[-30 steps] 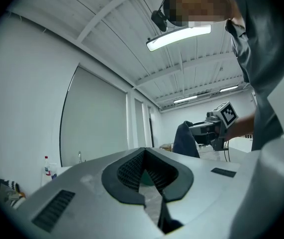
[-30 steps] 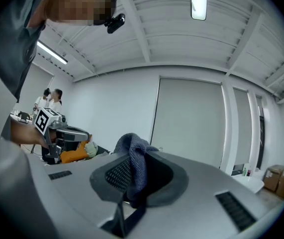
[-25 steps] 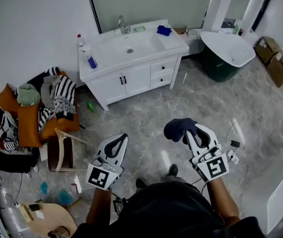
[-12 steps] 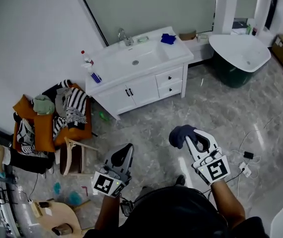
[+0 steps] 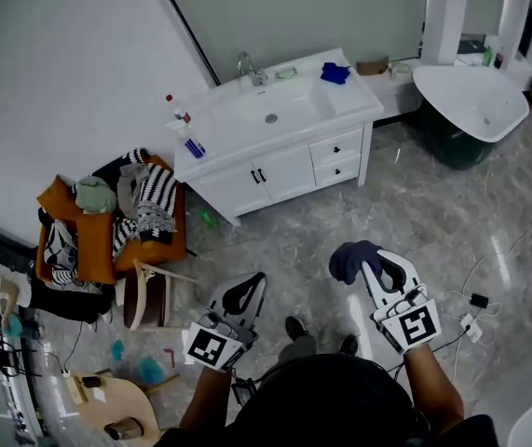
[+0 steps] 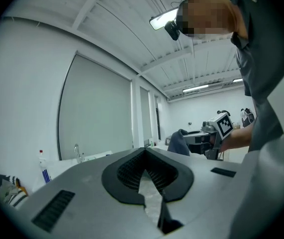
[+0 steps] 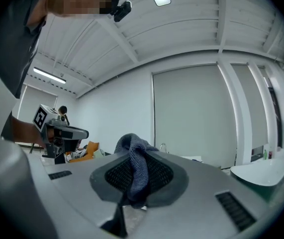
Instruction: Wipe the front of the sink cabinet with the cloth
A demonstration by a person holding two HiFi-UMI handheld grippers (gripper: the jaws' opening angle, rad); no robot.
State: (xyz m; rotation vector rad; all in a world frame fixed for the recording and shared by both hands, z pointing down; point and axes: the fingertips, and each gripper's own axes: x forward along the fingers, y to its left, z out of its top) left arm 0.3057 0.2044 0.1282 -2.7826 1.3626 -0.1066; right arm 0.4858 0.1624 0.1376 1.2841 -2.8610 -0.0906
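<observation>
The right gripper pinches a dark blue-grey cloth in its jaws. The left gripper is empty, with its jaws together. The white sink cabinet stands well apart from both.

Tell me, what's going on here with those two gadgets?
A person holds a two-jaw gripper in each hand. The right gripper is shut on a dark blue cloth, which bunches up past its jaws. The left gripper is shut with nothing in it. Both are held well short of the white sink cabinet, so wiping its front has not yet begun.
</observation>
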